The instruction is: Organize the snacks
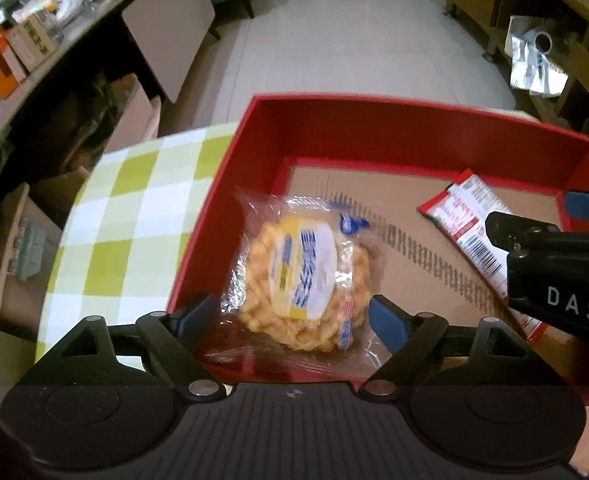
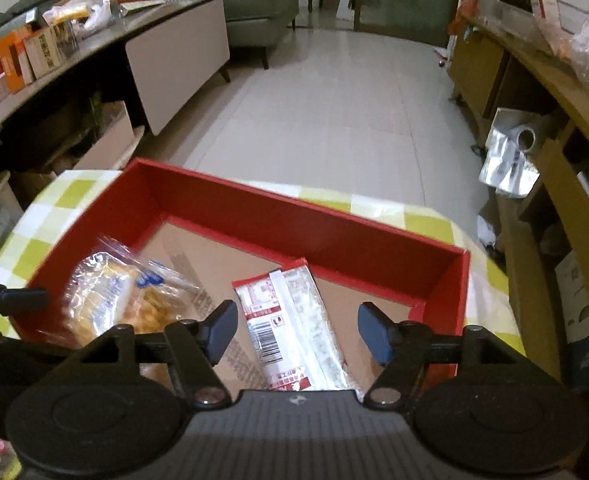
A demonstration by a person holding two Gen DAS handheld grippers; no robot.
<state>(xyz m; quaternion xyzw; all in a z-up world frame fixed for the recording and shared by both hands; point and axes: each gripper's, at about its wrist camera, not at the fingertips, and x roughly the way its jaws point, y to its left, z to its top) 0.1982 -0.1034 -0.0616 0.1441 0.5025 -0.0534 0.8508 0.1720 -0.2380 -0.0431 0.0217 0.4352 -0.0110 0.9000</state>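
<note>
A red box (image 1: 374,101) with a cardboard floor stands on a green-and-white checked tablecloth (image 1: 134,208). A clear bag of yellow puffed snacks (image 1: 302,276) lies in its near left corner, between the blue pads of my left gripper (image 1: 290,318). The pads stand apart from the bag, so that gripper is open. A red-and-white flat packet (image 2: 290,320) lies on the box floor (image 2: 214,256) to the right of the snack bag (image 2: 106,296). My right gripper (image 2: 298,334) is open over the packet, its pads clear of it on both sides.
The black housing of the right tool (image 1: 558,276) juts in over the red-and-white packet (image 1: 466,216). A dark counter with boxes (image 2: 26,60) runs along the left. Wooden shelving (image 2: 534,92) lines the right. Pale floor tiles (image 2: 334,100) lie beyond the table.
</note>
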